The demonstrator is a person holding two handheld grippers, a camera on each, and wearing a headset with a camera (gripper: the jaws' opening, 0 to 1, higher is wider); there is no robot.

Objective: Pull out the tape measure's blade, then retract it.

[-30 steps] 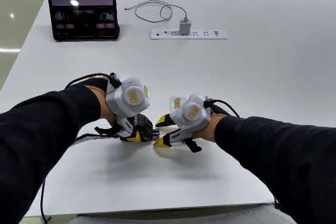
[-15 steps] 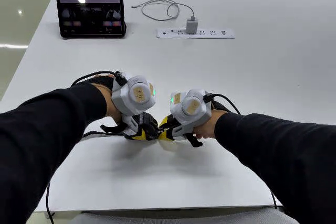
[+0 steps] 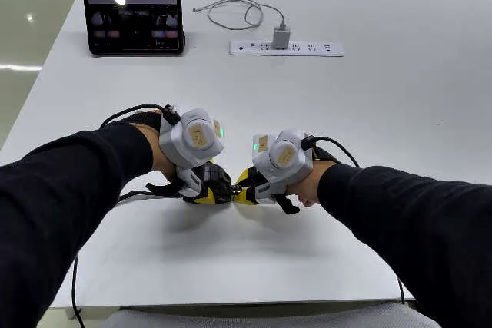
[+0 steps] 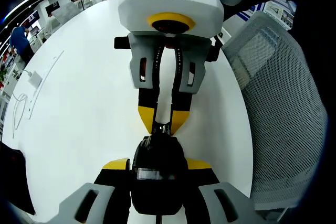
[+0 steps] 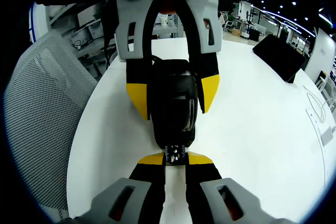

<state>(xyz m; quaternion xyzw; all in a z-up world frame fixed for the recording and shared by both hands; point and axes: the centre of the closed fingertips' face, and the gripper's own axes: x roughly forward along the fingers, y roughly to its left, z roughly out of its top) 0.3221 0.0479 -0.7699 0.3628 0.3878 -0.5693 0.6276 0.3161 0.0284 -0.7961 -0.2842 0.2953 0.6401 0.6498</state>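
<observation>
**Both claws closed on the tape measure, blade barely out**

Landmark: power strip [image 3: 286,48], at the far side of the white counter [image 3: 384,97].

Tape measure [image 3: 217,183]: black case, well apart from the power strip on the near side, slightly left of it, close to the counter's front edge. Cannot tell whether resting on the surface or held just above it.

Left claw [image 3: 207,190]: pressed against both flanks of the case, yellow tips touching it on either side. Points along the counter, parallel to the power strip, toward its right end.

Right claw [image 3: 244,193]: faces the left claw head-on, tips drawn together and pinching the blade tip [image 5: 173,153] at the mouth of the case. Almost no blade length visible between the case and the tips; yellow tips of the two claws nearly touching.

Tablet [image 3: 133,21]: left of the power strip, propped up, screen lit.

Charger [image 3: 280,38]: plugged into the power strip near its middle; white cable [image 3: 234,13] looped just behind and to the left.

Mesh chair [image 4: 283,103]: beyond the counter edge farthest from the power strip.

Black sleeves [image 3: 400,213] on both arms.
</observation>
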